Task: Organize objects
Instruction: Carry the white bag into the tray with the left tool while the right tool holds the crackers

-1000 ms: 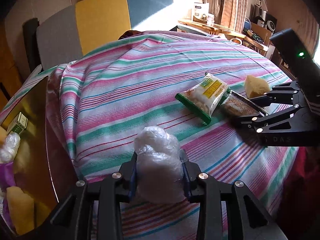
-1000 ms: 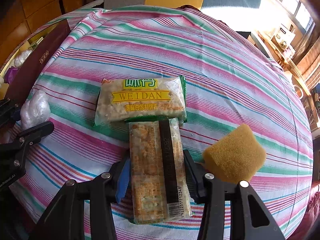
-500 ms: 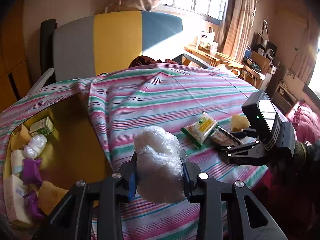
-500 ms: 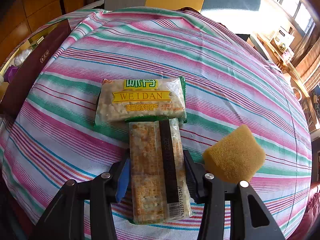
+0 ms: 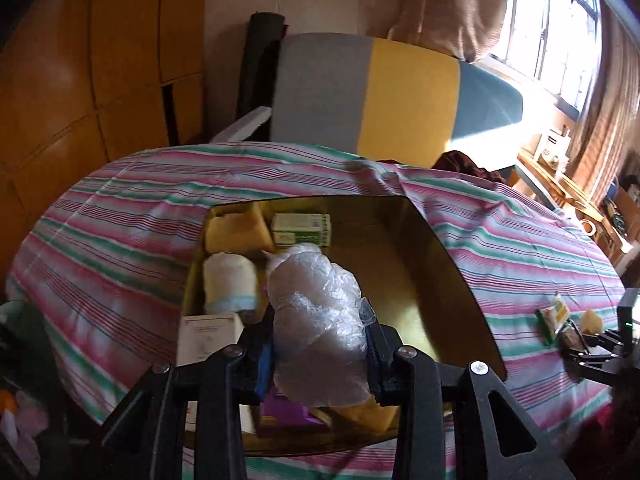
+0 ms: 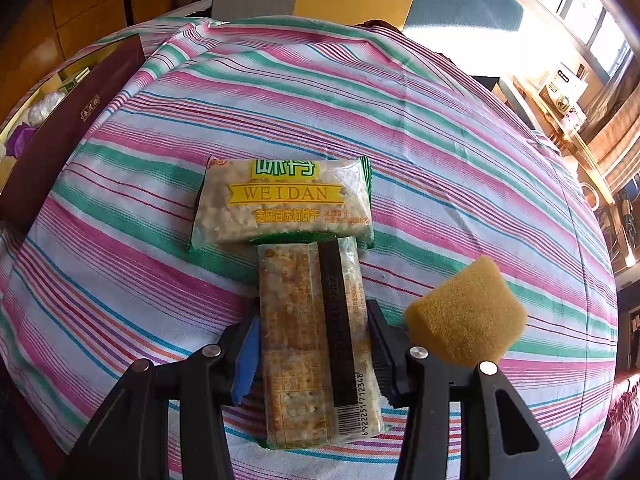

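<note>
My left gripper (image 5: 318, 330) is shut on a crumpled clear plastic bag (image 5: 316, 292) and holds it above the open gold-lined box (image 5: 420, 264). Inside the box lie a yellow sponge (image 5: 236, 232), green-and-white cartons (image 5: 304, 228), a rolled white cloth (image 5: 230, 280), a white carton (image 5: 208, 336) and a purple packet (image 5: 284, 412). My right gripper (image 6: 314, 332) points down at the striped tablecloth (image 6: 400, 120), its pads closed on the sides of a long cracker pack (image 6: 304, 300). A Weidan snack pack (image 6: 284, 200) lies just beyond it. A yellow sponge (image 6: 464, 312) sits to its right.
The box's dark maroon wall (image 6: 72, 120) stands at the table's left side. A grey, yellow and blue chair (image 5: 360, 100) is behind the table, with wooden cabinets (image 5: 100, 80) to the left. Shelves with clutter (image 6: 568, 92) line the window side.
My left gripper has swung left and upward with the plastic bag, from above the tablecloth to above the open box. The right gripper and the cracker pack have stayed put.
</note>
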### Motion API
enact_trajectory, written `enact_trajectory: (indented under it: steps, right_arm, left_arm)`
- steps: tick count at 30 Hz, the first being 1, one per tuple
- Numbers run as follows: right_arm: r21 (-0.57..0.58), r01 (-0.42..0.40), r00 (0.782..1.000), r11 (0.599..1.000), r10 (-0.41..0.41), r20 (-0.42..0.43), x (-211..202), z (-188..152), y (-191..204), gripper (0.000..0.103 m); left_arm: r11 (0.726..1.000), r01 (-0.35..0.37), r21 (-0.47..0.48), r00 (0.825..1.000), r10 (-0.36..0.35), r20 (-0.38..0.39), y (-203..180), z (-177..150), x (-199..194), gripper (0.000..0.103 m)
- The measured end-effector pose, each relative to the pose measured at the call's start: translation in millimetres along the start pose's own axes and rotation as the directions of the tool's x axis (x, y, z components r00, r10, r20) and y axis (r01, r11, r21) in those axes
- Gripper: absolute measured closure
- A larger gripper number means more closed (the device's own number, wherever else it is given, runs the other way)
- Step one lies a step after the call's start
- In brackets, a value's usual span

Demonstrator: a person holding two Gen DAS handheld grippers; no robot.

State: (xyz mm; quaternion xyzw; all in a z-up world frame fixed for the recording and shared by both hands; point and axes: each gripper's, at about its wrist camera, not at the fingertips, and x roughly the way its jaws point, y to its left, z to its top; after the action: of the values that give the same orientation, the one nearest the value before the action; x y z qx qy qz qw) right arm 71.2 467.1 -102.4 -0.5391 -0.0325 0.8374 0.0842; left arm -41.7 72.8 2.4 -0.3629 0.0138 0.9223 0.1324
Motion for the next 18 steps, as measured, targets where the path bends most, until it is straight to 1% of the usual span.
enact_trajectory:
  steps: [2,5,13,18]
  right_arm:
    - [0.006,-0.005,1.000,1.000,0.005,-0.001,0,0,-1,0.055]
    - [0.011,-0.006,1.000,1.000,0.006,-0.003,1,0,-2,0.055]
    - [0.019,0.000,1.000,1.000,0.000,-0.005,1,1,-2,0.055]
    - [0.018,0.002,1.000,1.000,-0.002,-0.005,1,1,-1,0.055]
  left_arm:
    - [0.999,-0.043,-0.003,0.999,0.043,0.030,10,0,-7,0.066]
    - [0.996,-0.084,0.000,0.994,0.084,0.065,18,3,-13,0.066]
    - [0.991,-0.125,0.050,0.986,0.118,0.117,13,10,-20,0.066]
    - [0.988,-0.142,0.061,0.984,0.134,0.116,13,13,-19,0.066]
